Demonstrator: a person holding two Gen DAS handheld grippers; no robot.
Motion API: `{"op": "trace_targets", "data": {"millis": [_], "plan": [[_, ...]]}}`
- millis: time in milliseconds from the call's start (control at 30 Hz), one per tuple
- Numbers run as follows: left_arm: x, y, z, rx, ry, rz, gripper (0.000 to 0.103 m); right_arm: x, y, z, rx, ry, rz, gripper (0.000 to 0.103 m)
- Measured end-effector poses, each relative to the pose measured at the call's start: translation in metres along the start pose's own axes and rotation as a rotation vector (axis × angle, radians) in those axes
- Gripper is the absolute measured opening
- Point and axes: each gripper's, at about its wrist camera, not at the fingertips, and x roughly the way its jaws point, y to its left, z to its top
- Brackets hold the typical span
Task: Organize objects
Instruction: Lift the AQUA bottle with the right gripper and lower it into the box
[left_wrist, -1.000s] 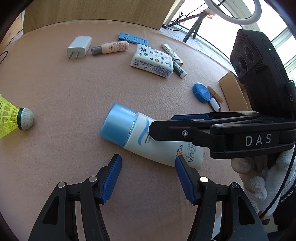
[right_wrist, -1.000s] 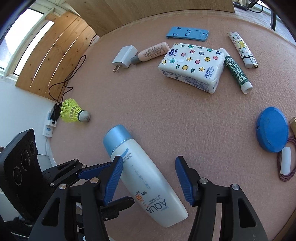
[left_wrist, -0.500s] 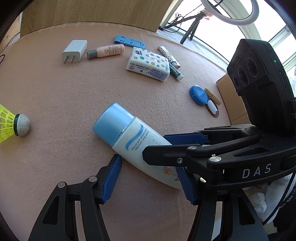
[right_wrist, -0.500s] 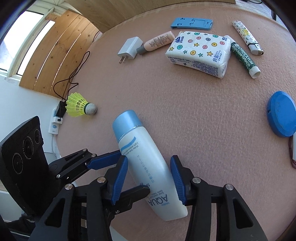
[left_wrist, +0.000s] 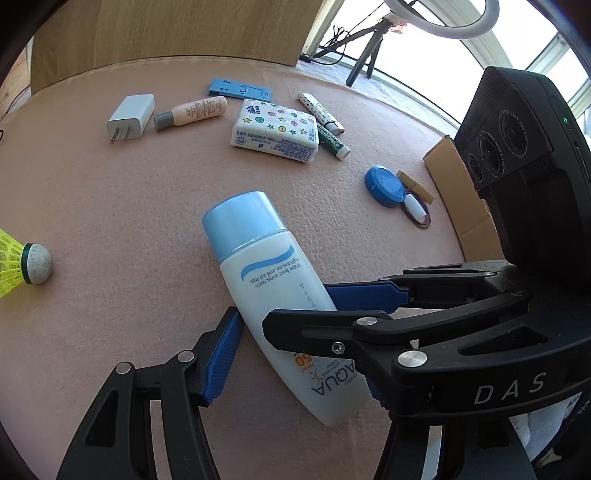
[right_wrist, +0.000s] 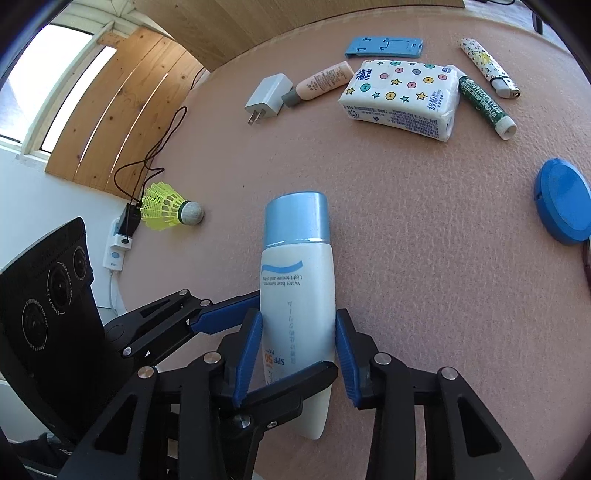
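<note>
A white sunscreen bottle (left_wrist: 273, 291) with a light blue cap lies on the pink felt table. It also shows in the right wrist view (right_wrist: 297, 291). My right gripper (right_wrist: 299, 350) is shut on the bottle's body, both blue pads against its sides. My left gripper (left_wrist: 303, 354) is open, its jaws straddling the same bottle; its left pad (left_wrist: 223, 354) is close to the bottle, and its right pad is hidden behind my right gripper (left_wrist: 354, 306), which crosses in front.
At the back lie a white charger (left_wrist: 131, 116), a small peach bottle (left_wrist: 192, 112), a blue phone stand (left_wrist: 240, 88), a tissue pack (left_wrist: 275, 131), a green tube (left_wrist: 332, 140) and a lighter (left_wrist: 319, 112). A blue round case (left_wrist: 384, 186) and a cardboard box (left_wrist: 458, 184) are right, a yellow shuttlecock (left_wrist: 22, 264) left.
My right gripper has closed onto the sunscreen bottle, which has swung to point straight ahead of it. The left gripper has moved in around the bottle.
</note>
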Motion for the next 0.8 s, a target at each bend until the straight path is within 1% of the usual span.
{"op": "trace_targets", "data": {"millis": [167,300,533,800], "plan": [[-0.005,-0.018,0.008,0.030,-0.013,-0.010,0.063,-0.021,-0.006,-0.004,0.022,-0.046,0.000,0.036],[-0.007,-0.042,0.017,0.068,-0.025,-0.030,0.063,-0.045,-0.013,-0.010,0.040,-0.099,-0.014,0.036],[-0.001,-0.101,0.036,0.168,-0.039,-0.082,0.063,-0.096,-0.038,-0.027,0.090,-0.191,-0.060,0.036],[0.017,-0.173,0.058,0.277,-0.038,-0.153,0.063,-0.155,-0.082,-0.044,0.168,-0.284,-0.112,0.036]]}}
